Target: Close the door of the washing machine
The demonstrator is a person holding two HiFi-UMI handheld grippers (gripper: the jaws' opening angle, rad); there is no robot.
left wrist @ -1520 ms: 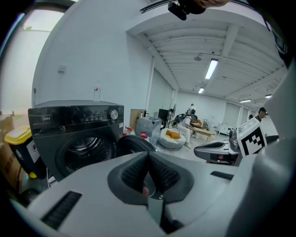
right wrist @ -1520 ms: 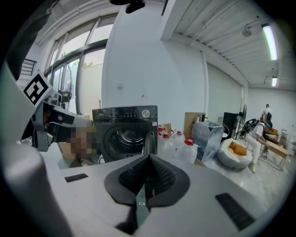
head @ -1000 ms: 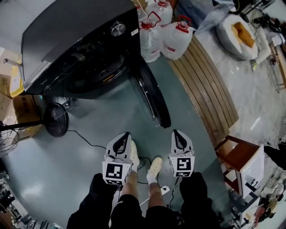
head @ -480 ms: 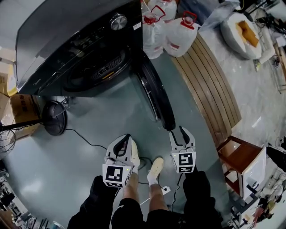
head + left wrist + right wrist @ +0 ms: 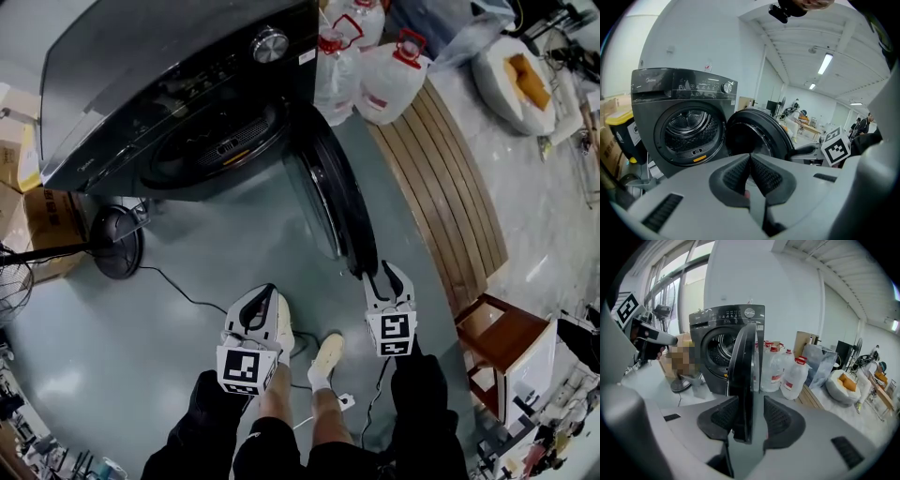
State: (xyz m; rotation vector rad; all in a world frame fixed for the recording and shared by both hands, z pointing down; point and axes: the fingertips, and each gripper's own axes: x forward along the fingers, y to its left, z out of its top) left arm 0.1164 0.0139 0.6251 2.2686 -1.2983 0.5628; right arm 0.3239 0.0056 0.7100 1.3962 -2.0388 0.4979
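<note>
The dark grey washing machine stands at the upper left with its drum exposed. Its round door is swung wide open and stands edge-on toward me. My right gripper is at the door's free edge, which stands between the two pads. The jaws are closing; a gap still shows on the right pad's side. My left gripper hangs lower left above my shoes. It is shut with nothing in it, its pads meeting in front of the door.
Large water jugs stand right of the machine. A slatted wooden bench runs along the right. A fan base and a cardboard box sit at the left, a wooden stool at the right. A cable crosses the floor.
The right gripper went from shut to wide open and moved forward until the door's edge stood between its jaws. The left gripper stayed shut and sank a little.
</note>
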